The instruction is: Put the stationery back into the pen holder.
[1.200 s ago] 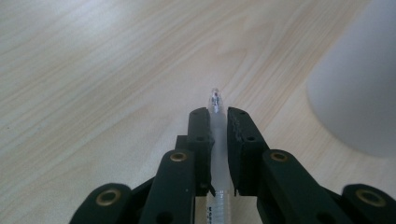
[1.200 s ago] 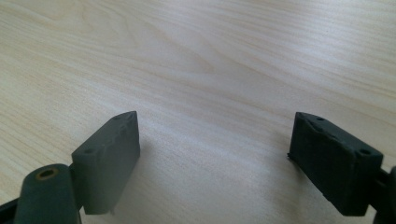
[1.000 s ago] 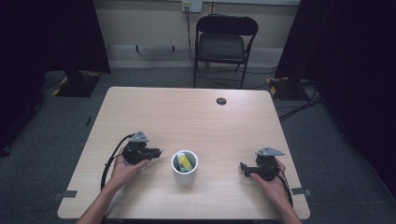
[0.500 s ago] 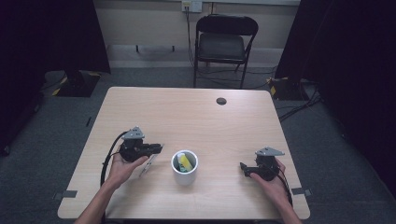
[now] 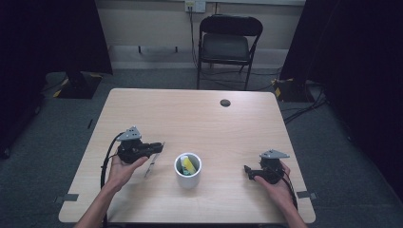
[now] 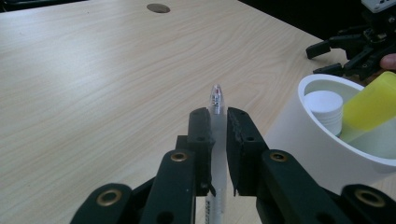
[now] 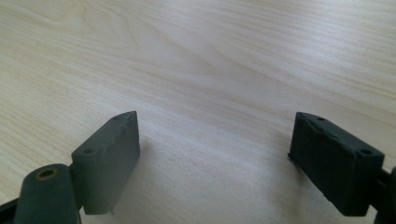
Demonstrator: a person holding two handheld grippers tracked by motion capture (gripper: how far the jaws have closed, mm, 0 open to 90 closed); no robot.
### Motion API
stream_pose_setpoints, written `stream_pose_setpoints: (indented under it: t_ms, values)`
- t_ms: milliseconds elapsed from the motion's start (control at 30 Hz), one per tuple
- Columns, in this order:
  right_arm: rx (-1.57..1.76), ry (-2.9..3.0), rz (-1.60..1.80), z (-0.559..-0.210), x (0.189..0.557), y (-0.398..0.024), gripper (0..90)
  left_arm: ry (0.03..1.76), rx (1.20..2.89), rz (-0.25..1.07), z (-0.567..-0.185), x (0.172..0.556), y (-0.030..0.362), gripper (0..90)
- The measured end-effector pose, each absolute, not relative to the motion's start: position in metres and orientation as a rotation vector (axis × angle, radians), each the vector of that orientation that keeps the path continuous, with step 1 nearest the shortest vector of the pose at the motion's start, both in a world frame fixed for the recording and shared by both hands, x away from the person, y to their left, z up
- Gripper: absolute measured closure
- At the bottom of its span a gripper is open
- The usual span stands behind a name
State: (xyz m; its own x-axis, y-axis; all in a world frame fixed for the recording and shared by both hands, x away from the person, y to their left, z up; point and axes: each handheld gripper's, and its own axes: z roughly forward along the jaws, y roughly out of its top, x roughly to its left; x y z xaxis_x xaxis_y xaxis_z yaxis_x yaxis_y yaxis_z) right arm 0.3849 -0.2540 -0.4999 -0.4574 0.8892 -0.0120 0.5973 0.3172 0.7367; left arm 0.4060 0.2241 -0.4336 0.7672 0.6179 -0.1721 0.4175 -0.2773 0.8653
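The left tongs (image 6: 214,122) are clenched on a clear pen (image 6: 215,100), holding it just off the worktop (image 5: 199,118) near its front edge, left of the white cup (image 5: 188,170). The right tongs (image 7: 215,158) rest released toward the front right corner, nothing between them.

Light wooden table (image 5: 199,118), white cup (image 5: 188,170) near front edge, dark round hole (image 5: 225,102) toward far edge
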Motion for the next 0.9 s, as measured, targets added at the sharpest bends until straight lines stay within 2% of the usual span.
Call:
stream_pose_setpoints:
  t_ms: [900]
  values:
    - [1.316,2.172,0.946,-0.500,0.385,-0.254,15.2,0.688,1.804,0.249,-0.398,0.390,0.217,80.8]
